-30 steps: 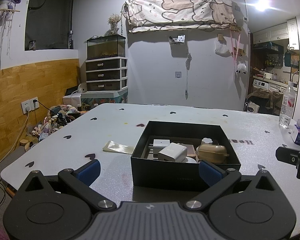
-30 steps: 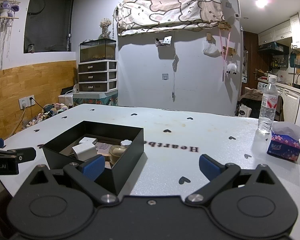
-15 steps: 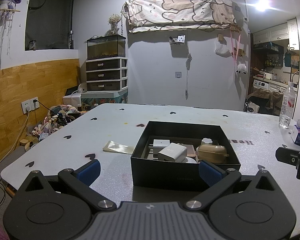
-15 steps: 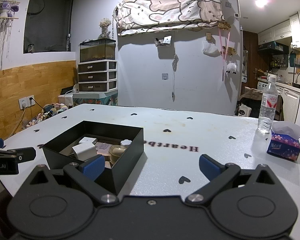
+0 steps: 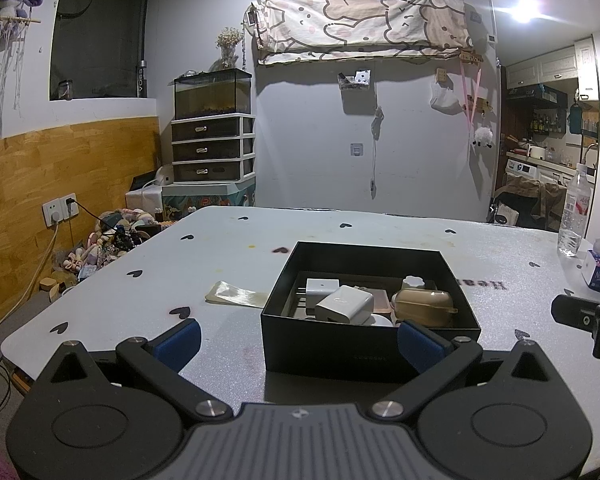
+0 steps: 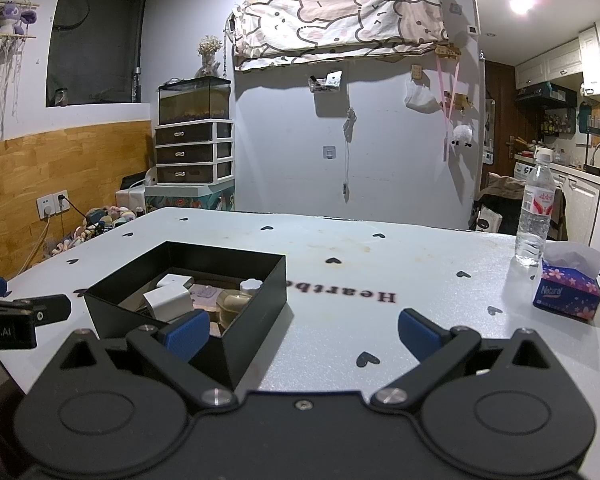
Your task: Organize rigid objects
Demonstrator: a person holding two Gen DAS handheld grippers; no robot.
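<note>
I hold both jaws apart, empty; chargers (image 5: 343, 303) and earbud case (image 5: 422, 307) sit boxed (image 5: 370, 354); only the film strip (image 5: 236, 294) seems left.

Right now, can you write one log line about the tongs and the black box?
left tongs: open, empty | right tongs: open, empty | black box: on table, chargers inside | step: idle
</note>
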